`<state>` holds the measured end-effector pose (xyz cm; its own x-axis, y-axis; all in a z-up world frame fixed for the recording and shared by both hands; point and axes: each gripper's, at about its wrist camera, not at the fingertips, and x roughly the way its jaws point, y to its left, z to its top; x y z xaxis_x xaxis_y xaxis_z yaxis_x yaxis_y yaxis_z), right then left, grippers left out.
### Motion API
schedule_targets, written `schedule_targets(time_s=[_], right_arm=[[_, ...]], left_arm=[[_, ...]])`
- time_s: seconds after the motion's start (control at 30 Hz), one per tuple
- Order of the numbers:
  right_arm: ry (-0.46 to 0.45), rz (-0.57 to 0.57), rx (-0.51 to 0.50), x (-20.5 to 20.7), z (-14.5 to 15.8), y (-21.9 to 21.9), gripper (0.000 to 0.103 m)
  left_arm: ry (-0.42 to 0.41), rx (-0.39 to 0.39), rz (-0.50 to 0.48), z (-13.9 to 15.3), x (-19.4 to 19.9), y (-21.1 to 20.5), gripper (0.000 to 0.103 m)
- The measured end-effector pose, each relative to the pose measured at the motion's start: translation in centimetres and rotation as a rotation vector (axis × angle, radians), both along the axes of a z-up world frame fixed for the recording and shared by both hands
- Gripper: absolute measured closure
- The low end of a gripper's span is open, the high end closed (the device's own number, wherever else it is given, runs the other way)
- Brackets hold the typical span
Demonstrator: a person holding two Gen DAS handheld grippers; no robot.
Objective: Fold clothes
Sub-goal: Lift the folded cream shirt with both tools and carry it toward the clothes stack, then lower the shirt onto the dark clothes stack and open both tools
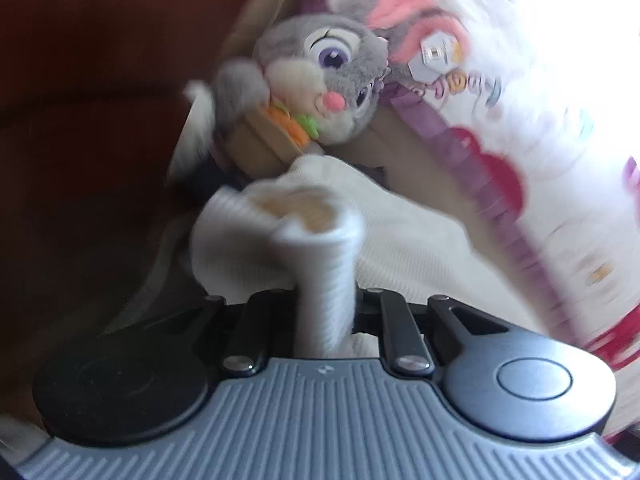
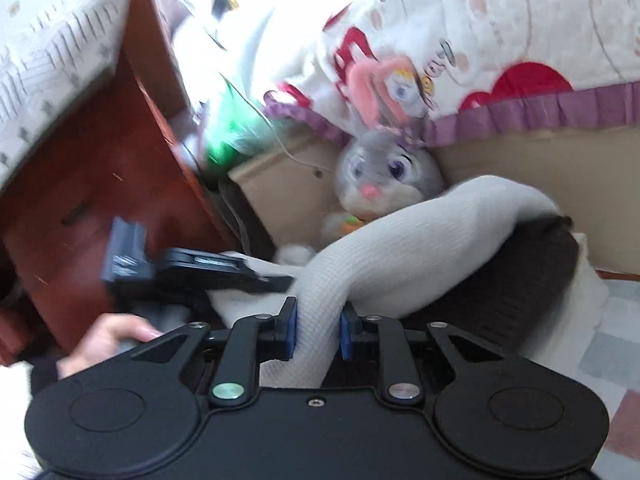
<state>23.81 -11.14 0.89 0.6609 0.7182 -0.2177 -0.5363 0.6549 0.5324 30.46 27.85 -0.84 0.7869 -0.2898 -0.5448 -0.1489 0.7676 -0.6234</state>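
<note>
White ribbed sock (image 2: 400, 248) pinched between the blue pads (image 2: 290, 330) of the right gripper (image 2: 318, 330); its cuff is clamped in the left gripper (image 1: 326, 312). Grey plush rabbit (image 2: 384, 176) beyond. Pillow (image 2: 500, 40) lettering too blurred to read.

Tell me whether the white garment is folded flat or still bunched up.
Bunched, not folded. The white garment hangs as a twisted rope between the right hand-held gripper and the left hand-held gripper, both shut on it.

Black tongs (image 2: 318, 332), blue pads (image 2: 291, 330), bare hand (image 2: 108, 338)
</note>
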Motion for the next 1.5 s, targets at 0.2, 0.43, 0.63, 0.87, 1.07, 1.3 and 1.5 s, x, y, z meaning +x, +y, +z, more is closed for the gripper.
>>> schedule_targets(time_s=[0.2, 0.43, 0.63, 0.87, 1.07, 1.3, 1.5], right_arm=[[0.196, -0.015, 0.004, -1.2, -5.9, 2.4, 0.078], [0.190, 0.070, 0.030, 1.3, -4.0, -0.2, 0.060], [0.254, -0.066, 0.153, 5.5, -2.3, -6.5, 0.043], [0.298, -0.151, 0.107, 11.8, -2.5, -8.3, 0.043], [0.265, -0.217, 0.081, 16.5, -3.4, -7.2, 0.076], [0.024, -0.295, -0.110, 14.6, -4.3, -6.5, 0.084], [0.183, -0.439, 0.087, 9.9, -4.8, -9.9, 0.050]], left_arm=[[0.189, -0.008, 0.058, -4.8, 0.0, 2.4, 0.070], [0.104, 0.303, 0.111, -1.7, -2.0, 0.9, 0.073], [0.149, 0.752, 0.083, -1.4, -2.9, -3.9, 0.074], [-0.155, 0.750, 0.106, 2.5, -6.7, -7.5, 0.074], [-0.134, 0.613, -0.120, -0.9, -3.4, -10.5, 0.074], [-0.118, 0.579, -0.142, -4.6, -2.6, -10.3, 0.073], [-0.114, 0.608, -0.121, -3.3, -2.8, -10.2, 0.074]])
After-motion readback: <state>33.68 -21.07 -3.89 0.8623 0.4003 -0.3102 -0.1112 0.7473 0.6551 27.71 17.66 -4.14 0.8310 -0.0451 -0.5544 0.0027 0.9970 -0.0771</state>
